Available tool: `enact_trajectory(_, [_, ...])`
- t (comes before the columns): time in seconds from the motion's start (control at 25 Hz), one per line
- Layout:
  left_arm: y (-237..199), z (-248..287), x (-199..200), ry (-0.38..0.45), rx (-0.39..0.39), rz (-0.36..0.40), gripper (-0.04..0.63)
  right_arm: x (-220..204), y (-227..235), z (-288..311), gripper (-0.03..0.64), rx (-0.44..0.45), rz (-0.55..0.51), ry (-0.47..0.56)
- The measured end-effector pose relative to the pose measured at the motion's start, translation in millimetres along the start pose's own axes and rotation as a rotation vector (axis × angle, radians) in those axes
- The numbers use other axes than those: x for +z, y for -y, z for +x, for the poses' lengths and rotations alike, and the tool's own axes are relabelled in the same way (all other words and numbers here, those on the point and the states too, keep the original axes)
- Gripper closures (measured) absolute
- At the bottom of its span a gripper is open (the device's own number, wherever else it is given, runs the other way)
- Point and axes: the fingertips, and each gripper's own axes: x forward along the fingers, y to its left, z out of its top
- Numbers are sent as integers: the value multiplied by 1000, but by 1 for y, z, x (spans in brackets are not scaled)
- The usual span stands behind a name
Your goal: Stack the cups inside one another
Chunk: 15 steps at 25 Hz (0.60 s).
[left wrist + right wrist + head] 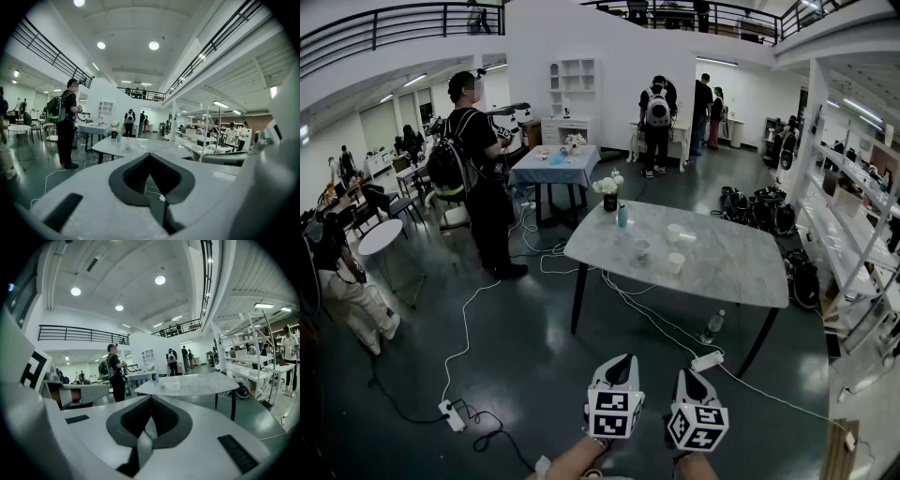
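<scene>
Three white cups stand apart on the marble table (pixel 731 267): one with a patterned side (pixel 641 248), one to its right (pixel 675 262) and one further back (pixel 674 232). My left gripper (pixel 624 359) and right gripper (pixel 685 374) are held side by side over the floor, well short of the table, both pointing at it. In the left gripper view the left gripper (pixel 150 154) has its jaws together on nothing, and a cup (pixel 128 146) shows far ahead. The right gripper (pixel 151 398) is likewise shut and empty, with two cups (pixel 162 386) small on the table (pixel 201 380).
A flower vase (pixel 609 193) and a blue bottle (pixel 622 217) stand at the table's far left corner. White cables, a power strip (pixel 452 415) and a water bottle (pixel 711 326) lie on the floor. A person with a backpack (pixel 478 169) stands left; shelves (pixel 853 234) line the right.
</scene>
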Motion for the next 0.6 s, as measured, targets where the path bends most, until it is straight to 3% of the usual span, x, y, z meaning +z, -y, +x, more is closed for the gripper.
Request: enact_trajectory(0.6, [-41,2,-7,-32,-33,43,600,-4,-15,23,609,-67,55,12])
